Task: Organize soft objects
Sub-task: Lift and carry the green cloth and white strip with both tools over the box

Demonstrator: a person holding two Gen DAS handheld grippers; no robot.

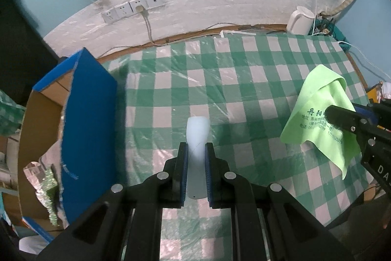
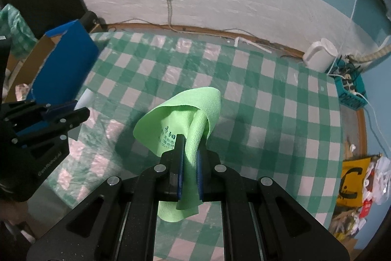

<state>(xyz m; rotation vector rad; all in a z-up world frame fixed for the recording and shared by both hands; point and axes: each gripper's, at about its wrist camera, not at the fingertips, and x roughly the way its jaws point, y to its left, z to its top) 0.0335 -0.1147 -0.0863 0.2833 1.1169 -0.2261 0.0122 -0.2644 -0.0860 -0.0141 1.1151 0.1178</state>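
My left gripper (image 1: 197,151) is shut on a pale white soft piece (image 1: 197,136), held above the green checked tablecloth (image 1: 220,80); its tip sticks out past the fingers. It also shows at the left of the right wrist view (image 2: 80,118), with the white piece (image 2: 84,98) beside it. My right gripper (image 2: 190,141) is shut on a light green cloth (image 2: 185,111) with printed text, hanging in folds above the table. In the left wrist view the green cloth (image 1: 320,114) and the right gripper (image 1: 332,114) are at the right.
A cardboard box with blue flaps (image 1: 88,114) stands at the table's left edge, holding shiny wrappings (image 1: 46,177). A white kettle (image 1: 299,20) and a teal basket of cables (image 2: 352,89) are at the far right. Wall sockets (image 1: 132,7) are behind.
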